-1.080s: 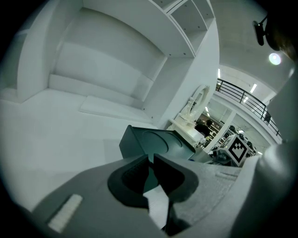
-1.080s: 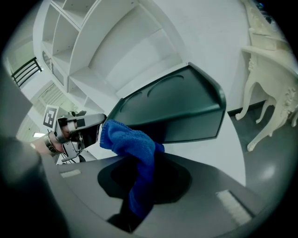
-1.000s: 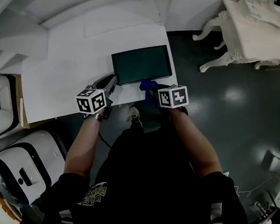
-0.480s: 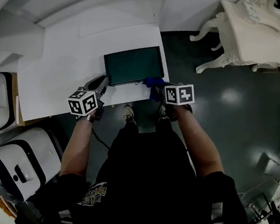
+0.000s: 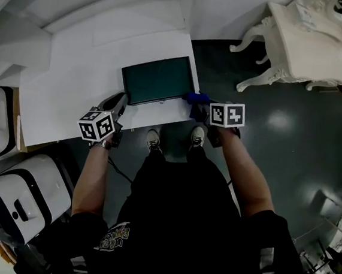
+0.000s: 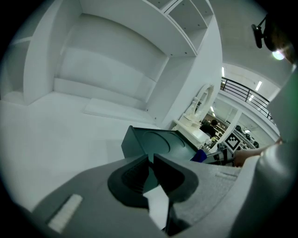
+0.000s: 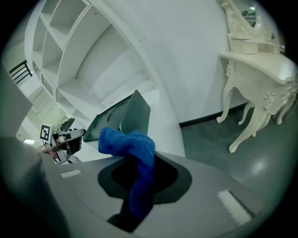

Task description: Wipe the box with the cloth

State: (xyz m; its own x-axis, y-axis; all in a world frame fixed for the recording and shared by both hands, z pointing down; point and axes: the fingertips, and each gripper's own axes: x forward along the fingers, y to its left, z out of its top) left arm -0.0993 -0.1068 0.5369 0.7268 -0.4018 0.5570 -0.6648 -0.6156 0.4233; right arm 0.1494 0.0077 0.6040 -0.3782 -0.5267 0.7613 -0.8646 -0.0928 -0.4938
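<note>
A dark green box (image 5: 157, 79) lies flat on the white table (image 5: 73, 88), close to its front edge. My right gripper (image 5: 199, 106) is shut on a blue cloth (image 5: 195, 98), which sits at the box's front right corner. In the right gripper view the cloth (image 7: 129, 143) bulges out of the right gripper (image 7: 139, 162), with the box (image 7: 125, 113) just beyond it. My left gripper (image 5: 122, 98) rests by the box's front left corner. It looks along the box (image 6: 160, 142); the left gripper (image 6: 151, 159) is shut with nothing in it.
White shelving (image 6: 107, 51) rises behind the table. An ornate white side table (image 5: 312, 44) stands on the dark floor to the right. White rounded machines (image 5: 23, 200) stand at the left, below the table's front edge. The person's shoes (image 5: 153, 141) are under that edge.
My right gripper has slid the cloth to the right along the box's front edge to its right corner. The left gripper stays by the front left corner.
</note>
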